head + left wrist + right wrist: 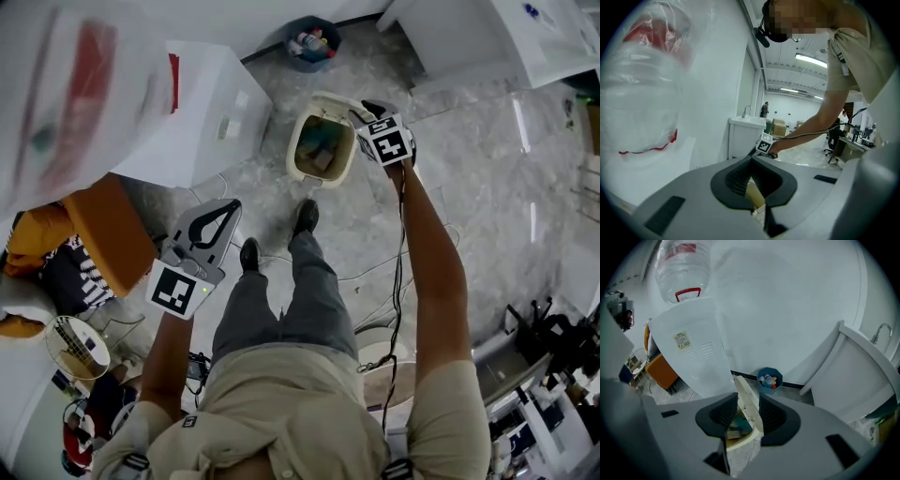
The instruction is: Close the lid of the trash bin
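A cream trash bin (pixel 298 141) stands open on the marble floor ahead of the person's feet, with rubbish inside. Its lid (pixel 339 101) is raised at the bin's right side. My right gripper (pixel 364 112) reaches down to that lid. In the right gripper view the lid (pixel 749 414) stands edge-on between the open jaws of the right gripper (pixel 747 401), above the bin's rim (pixel 740 440), with a gap on the left pad's side. My left gripper (pixel 231 206) hangs low at the left, away from the bin, tips together. In its own view the left gripper (pixel 751 159) holds nothing.
A white water dispenser (pixel 202 103) with a large bottle (pixel 75 94) stands left of the bin. A small blue bin (pixel 309 42) with bottles sits by the far wall. A white sink cabinet (pixel 487 37) is at the right, an orange seat (pixel 108 230) at the left. Cables trail over the floor.
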### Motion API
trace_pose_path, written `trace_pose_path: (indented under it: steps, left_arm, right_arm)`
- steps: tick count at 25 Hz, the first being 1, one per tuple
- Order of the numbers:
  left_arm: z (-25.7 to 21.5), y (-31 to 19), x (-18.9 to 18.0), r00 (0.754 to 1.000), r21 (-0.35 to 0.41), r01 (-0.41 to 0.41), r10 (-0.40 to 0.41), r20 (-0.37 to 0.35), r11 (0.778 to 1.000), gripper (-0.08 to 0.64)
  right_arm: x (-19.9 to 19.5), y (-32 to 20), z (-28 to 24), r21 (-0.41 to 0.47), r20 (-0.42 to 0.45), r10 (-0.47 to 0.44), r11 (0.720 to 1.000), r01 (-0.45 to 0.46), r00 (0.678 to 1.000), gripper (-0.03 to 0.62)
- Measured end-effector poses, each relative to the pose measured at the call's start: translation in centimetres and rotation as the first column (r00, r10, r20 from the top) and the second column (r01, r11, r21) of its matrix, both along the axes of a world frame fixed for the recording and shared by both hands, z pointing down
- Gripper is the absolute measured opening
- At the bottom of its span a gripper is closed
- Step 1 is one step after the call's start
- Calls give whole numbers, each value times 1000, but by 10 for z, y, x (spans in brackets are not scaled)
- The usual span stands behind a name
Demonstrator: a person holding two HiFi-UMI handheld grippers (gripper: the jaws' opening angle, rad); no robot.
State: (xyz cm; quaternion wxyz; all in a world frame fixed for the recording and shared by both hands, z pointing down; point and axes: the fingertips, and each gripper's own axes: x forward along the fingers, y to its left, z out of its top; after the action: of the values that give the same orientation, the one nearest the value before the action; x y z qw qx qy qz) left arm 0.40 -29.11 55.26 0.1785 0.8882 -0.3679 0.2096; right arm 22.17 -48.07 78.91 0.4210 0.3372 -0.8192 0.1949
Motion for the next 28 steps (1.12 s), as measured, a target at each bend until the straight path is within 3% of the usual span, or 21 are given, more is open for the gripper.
trace_pose_path:
  steps: [13, 28]
  left_arm:
    - [28, 1, -4, 1000, -37, 8, -8, 3, 999, 14]
    - [31, 8, -8, 1000, -34, -7, 7, 1, 999, 14]
  right_arm:
    - [3, -14, 46, -9, -48, -40, 999, 40, 998, 147]
    - [-5, 24, 39, -39, -27, -54, 998, 53, 998, 87]
